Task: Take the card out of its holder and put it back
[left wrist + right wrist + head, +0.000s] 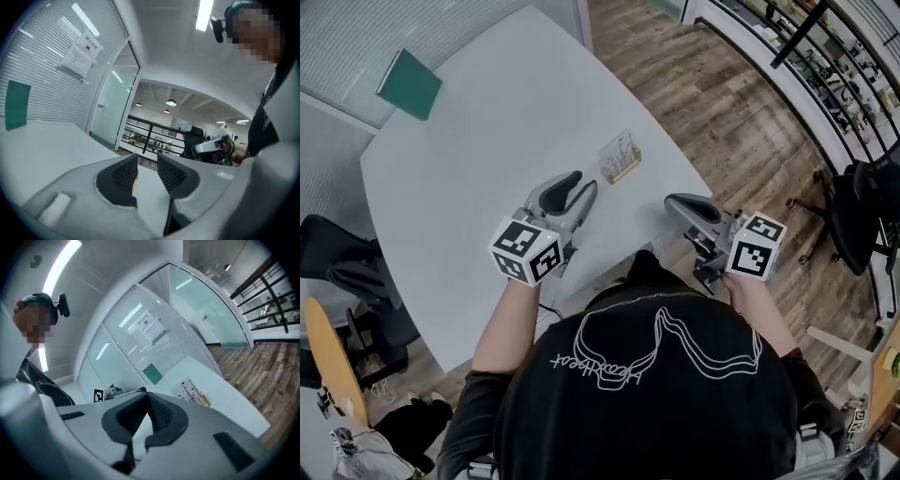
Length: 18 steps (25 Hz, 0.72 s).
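Card (619, 153) stands in its holder (624, 172); near it, left claw (581, 184) gapes empty, right claw (679, 202) is shut; my stray swing could topple it.

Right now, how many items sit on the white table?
2: a flat green book at the far left corner; a printed card in its wooden holder near the right edge. Others may be hidden.

White table (469, 159) on wood-plank floor (722, 112); striped glass walls (51, 98); black chair (853, 211) at right; ceiling strip light (205, 14)
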Available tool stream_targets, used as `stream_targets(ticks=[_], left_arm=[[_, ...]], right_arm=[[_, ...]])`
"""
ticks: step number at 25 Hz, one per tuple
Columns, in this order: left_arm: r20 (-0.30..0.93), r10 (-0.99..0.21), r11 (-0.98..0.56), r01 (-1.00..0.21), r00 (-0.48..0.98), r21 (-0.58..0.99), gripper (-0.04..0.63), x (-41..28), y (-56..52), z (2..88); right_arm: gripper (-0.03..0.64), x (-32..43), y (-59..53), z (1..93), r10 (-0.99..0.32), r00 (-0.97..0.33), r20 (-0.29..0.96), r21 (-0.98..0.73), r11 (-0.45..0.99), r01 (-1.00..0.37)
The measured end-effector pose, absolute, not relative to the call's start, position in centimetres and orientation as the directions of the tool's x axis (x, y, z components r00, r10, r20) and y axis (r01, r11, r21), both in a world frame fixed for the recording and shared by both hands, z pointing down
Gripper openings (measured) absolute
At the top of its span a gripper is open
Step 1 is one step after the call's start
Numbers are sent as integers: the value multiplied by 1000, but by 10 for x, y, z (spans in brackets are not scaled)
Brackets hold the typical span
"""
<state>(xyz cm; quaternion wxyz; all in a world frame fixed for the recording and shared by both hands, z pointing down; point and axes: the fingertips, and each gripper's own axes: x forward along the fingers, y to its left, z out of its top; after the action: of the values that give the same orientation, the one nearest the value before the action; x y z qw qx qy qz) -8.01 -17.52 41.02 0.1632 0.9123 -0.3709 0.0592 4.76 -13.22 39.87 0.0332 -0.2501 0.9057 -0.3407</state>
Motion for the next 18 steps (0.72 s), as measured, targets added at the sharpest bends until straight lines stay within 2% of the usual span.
stream_targets(ticks=[6,11,18], left_arm=[[115,-624,-716,-624,773,313,128,-71,-103,358],[50,-600,-727,-570,799,383,92,-63,-44,335],[53,-583,-732,-552,811,398,26,-50,-9,312]], right_arm=[[9,33,-85,370,-456,-889,43,-576,716,-395],[9,12,-36,359,-385,-922,28,-521,782,-342],[9,8,-10,324,-321,-947,-12,-465,840,-279]])
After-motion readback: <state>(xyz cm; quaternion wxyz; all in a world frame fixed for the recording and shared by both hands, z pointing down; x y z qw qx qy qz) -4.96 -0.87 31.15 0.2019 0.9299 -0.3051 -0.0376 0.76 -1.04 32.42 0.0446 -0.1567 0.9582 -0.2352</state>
